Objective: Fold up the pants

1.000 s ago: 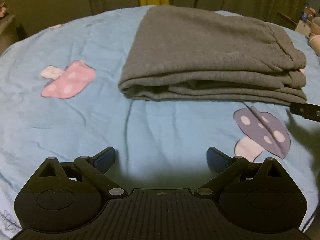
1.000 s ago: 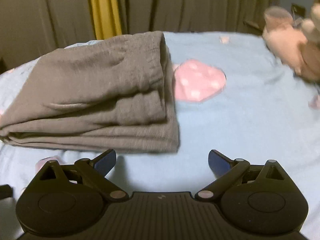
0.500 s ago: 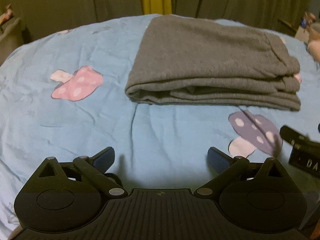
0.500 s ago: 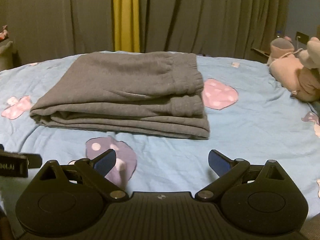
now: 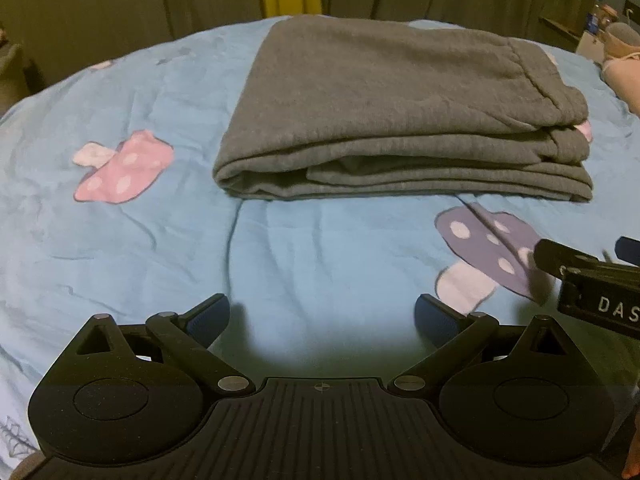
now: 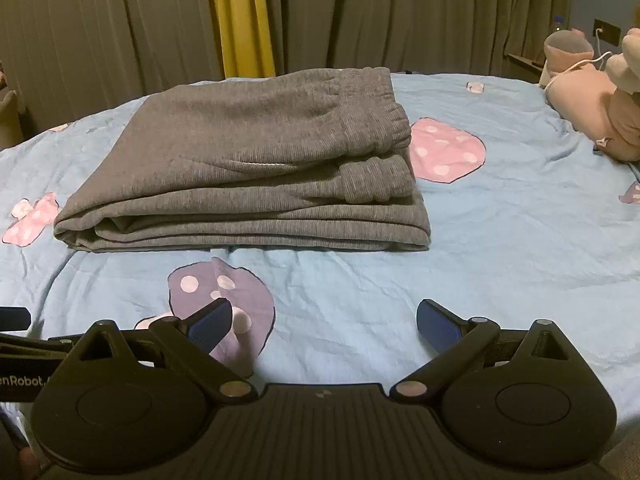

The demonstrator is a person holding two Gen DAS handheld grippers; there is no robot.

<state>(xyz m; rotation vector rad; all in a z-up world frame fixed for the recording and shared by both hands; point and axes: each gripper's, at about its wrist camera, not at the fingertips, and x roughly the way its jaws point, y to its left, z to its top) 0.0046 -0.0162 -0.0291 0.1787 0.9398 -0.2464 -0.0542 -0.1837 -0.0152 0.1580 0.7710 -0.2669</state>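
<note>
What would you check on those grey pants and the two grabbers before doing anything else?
1. Grey pants folded into one stack: ok.
2. Waistband on top at the stack's right end, layers roughly aligned: ok.
3. Left gripper open, holding nothing: ok.
4. Right gripper open, clear of the cloth: ok.
5. Pants lie wholly on the blue sheet, apart from the plush toy: ok.
6. Far edge of the stack tidy: cannot tell, hidden behind the top layer.
</note>
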